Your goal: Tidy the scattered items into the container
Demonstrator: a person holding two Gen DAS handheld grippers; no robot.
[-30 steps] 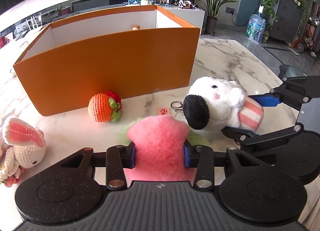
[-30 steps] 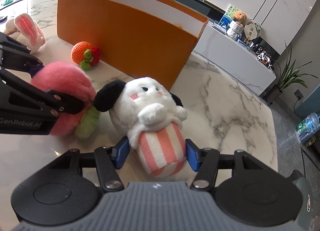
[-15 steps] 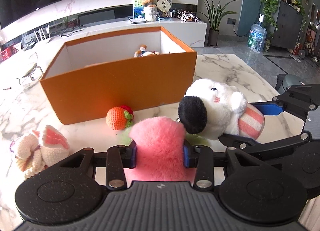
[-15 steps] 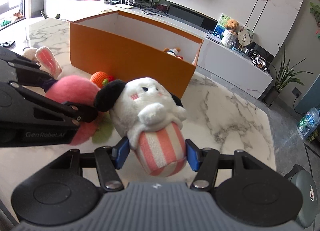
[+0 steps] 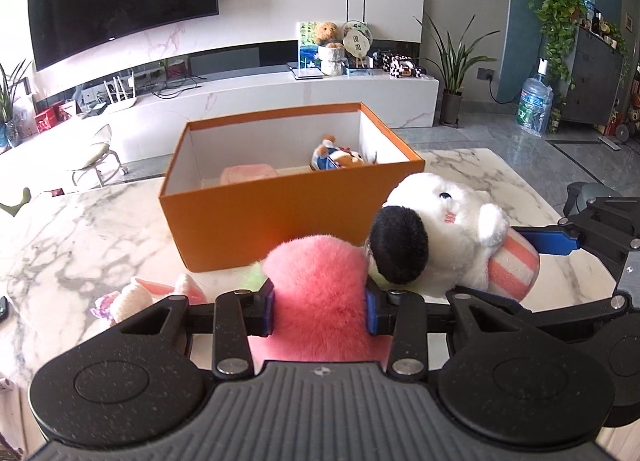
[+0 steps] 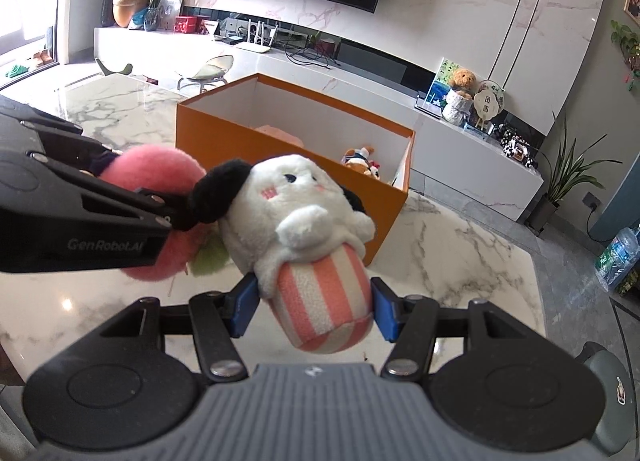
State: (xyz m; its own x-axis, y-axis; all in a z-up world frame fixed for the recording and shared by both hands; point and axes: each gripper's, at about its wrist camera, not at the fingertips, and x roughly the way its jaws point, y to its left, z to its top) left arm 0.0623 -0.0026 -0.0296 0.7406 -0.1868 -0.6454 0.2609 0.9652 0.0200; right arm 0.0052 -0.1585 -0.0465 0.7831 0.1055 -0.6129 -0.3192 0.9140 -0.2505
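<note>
My left gripper (image 5: 319, 311) is shut on a fluffy pink plush (image 5: 318, 277) and holds it above the marble table, in front of the open orange box (image 5: 280, 205). My right gripper (image 6: 314, 311) is shut on the pink-striped base of a white dog plush (image 6: 296, 217) with black ears, held up right beside the pink plush (image 6: 160, 177). The dog plush also shows in the left wrist view (image 5: 436, 237). The box (image 6: 256, 145) holds a small bear toy (image 5: 336, 155) and a pink item (image 5: 248, 173). A crocheted bunny (image 5: 156, 293) lies on the table at the lower left.
The marble table (image 5: 72, 233) stretches left and right of the box. Behind it stand a white TV console (image 5: 280, 89), a small stool (image 5: 96, 157), potted plants and a water bottle (image 5: 534, 105).
Both grippers have risen with their plush toys, so the box interior now shows from above. The orange crocheted toy has dropped out of view behind the pink plush.
</note>
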